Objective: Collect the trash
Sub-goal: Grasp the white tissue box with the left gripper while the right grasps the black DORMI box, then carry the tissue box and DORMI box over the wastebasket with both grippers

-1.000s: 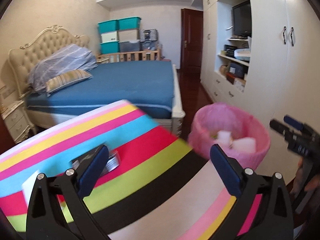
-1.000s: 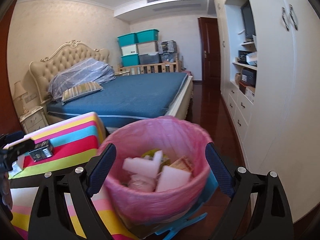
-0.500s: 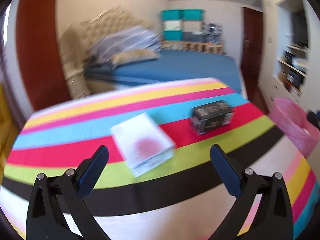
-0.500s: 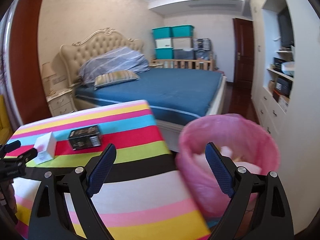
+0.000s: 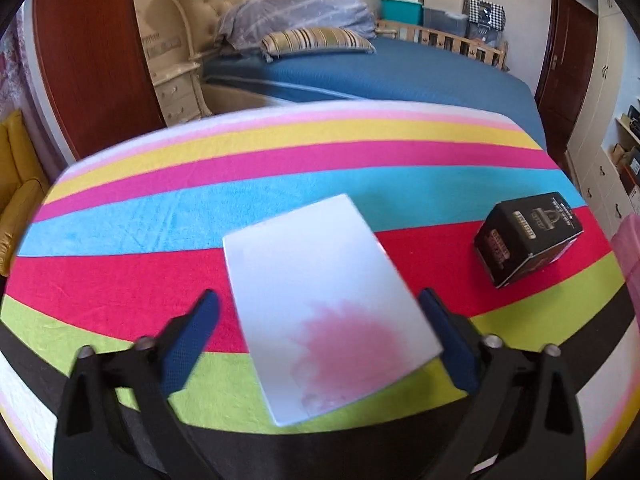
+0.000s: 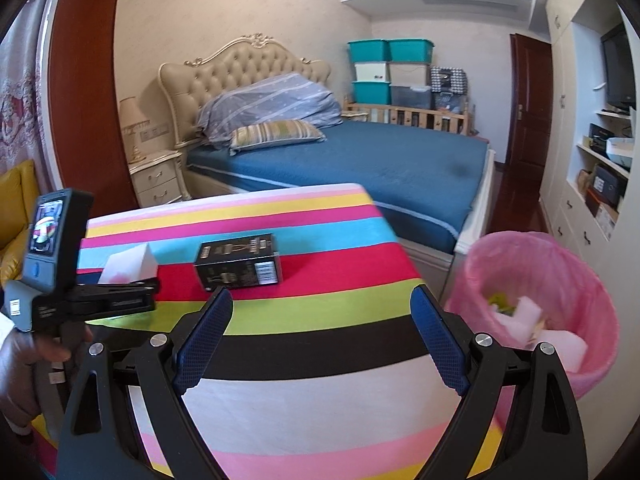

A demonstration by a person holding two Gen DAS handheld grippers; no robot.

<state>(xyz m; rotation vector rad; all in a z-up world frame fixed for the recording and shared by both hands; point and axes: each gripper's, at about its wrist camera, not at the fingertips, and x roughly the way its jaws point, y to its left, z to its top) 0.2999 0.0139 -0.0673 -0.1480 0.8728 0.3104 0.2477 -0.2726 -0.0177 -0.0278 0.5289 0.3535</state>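
Between the blue-padded fingers of the left hand-held gripper (image 5: pixel 318 340) lies a flat white rectangular box with a pink smudge (image 5: pixel 326 304), resting on the bench (image 5: pixel 120 216), which is covered in a cloth of bright stripes: pink, yellow, blue, red, green, black and white. The jaws are closing around the box. The left finger stands clear of the box's edge; the right finger sits just beside the opposite edge, and contact there cannot be made out. Ahead of this hand-held gripper and to its right, on the red stripe, sits a small black cardboard box with gold and white print (image 5: pixel 528 236), apart from the white one.

The right hand-held gripper (image 6: pixel 322 338) hangs over the near stripes of the bench with its jaws wide apart and nothing between them. Ahead of it and slightly left is the same black box (image 6: pixel 238 266); further left the white box (image 6: pixel 130 264) shows just beyond the black body of the left hand-held gripper (image 6: pixel 116 292), which a hand (image 6: pixel 24 364) grips at the edge of the view. To the right of the right hand-held gripper, beside the bench, stands a round bin lined with a pink plastic bag (image 6: pixel 560 264), holding white scraps and other litter.

Beyond the bench is a bed with a blue cover (image 6: pixel 380 160), a striped pillow (image 6: pixel 276 132) and a tufted cream headboard (image 6: pixel 240 68).
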